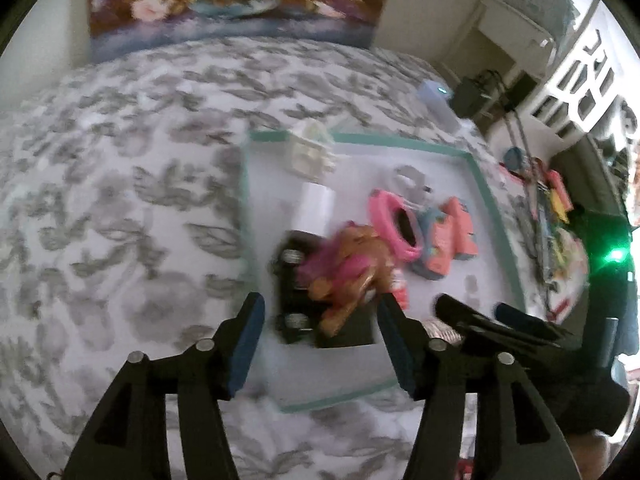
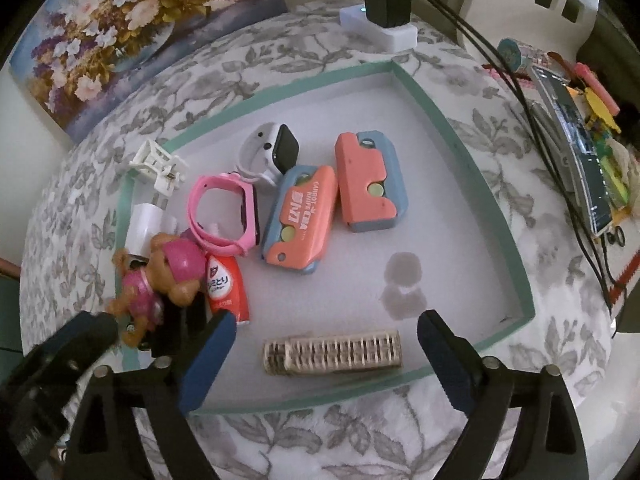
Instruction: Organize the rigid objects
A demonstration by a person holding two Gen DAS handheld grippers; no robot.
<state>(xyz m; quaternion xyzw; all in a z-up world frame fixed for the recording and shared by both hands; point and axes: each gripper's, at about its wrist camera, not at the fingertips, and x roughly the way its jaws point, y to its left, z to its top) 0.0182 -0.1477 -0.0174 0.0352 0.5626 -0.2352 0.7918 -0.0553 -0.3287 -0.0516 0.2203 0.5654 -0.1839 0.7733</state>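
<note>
Two orange cases (image 2: pixel 298 220); two watches (image 2: pixel 224 212); one puppy figure (image 2: pixel 160 276).

Teal-rimmed tray (image 2: pixel 440 120), grey-leafed white bedspread (image 2: pixel 500 152)

Grey leaf-print bedspread (image 2: pixel 280 52); floral painting (image 2: pixel 120 28) against pale wall (image 1: pixel 420 12); white lattice furniture (image 1: pixel 580 84) at right.

The tray (image 2: pixel 424 92) holds two orange cases (image 2: pixel 298 220), two watches (image 2: pixel 224 216), one toy dog (image 2: pixel 168 276), one red tube (image 2: pixel 226 284), one ridged block (image 2: pixel 332 352)
</note>
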